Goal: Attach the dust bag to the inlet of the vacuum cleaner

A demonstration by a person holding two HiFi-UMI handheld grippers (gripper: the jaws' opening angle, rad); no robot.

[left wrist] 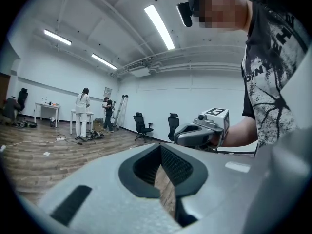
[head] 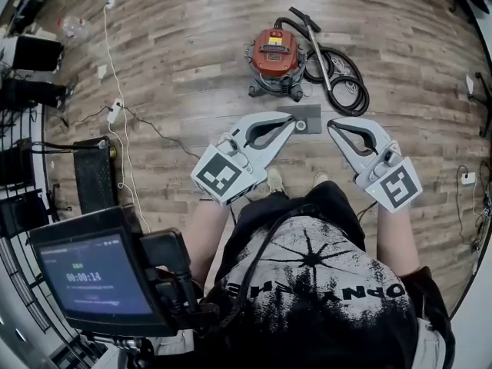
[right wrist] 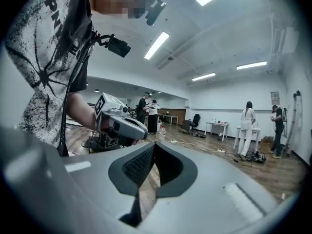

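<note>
Wood-plank floor [head: 192, 44] filled the room below me, and on it stood the red vacuum cleaner [head: 275, 56] with its black hose [head: 342, 75] looped to its right. I took the flat grey rectangle lying on the boards just in front of the machine for the dust bag [head: 309, 119]. The left tongs [head: 292, 118] and right tongs [head: 332, 124] were both pressed together and held nothing. Their tips pointed toward the bag from either side, the left tip overlapping the bag's near edge in the head view. I judged the bag light and limp, easy to crumple or tear, and awkward to lift because it lay flat. I would pinch a free edge or any stiffer collar, not the middle. I could not pick out the inlet from there.
</note>
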